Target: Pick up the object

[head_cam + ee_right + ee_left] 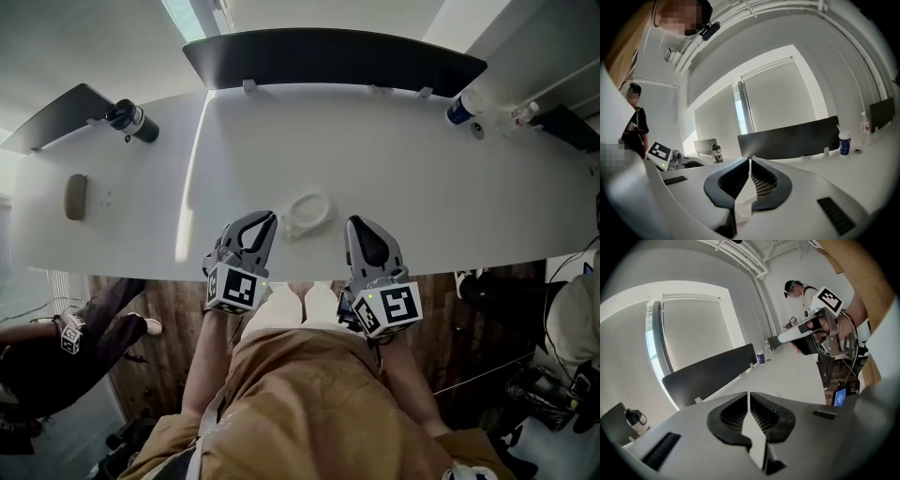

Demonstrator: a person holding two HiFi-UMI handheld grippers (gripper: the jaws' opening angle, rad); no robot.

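The pale object [307,214] on the table [450,197] is too faint to identify.

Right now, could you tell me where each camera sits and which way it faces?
Head view: on the person's head, facing steeply down at the white table; left tongs, right tongs, tan clothing show.
Left gripper view: on the left tongs, facing along shut jaws to the dark divider; right tongs show.
Right gripper view: on the right tongs, facing that divider over shut jaws; left tongs show.
Shared: both gripper views see the divider and blue cup.
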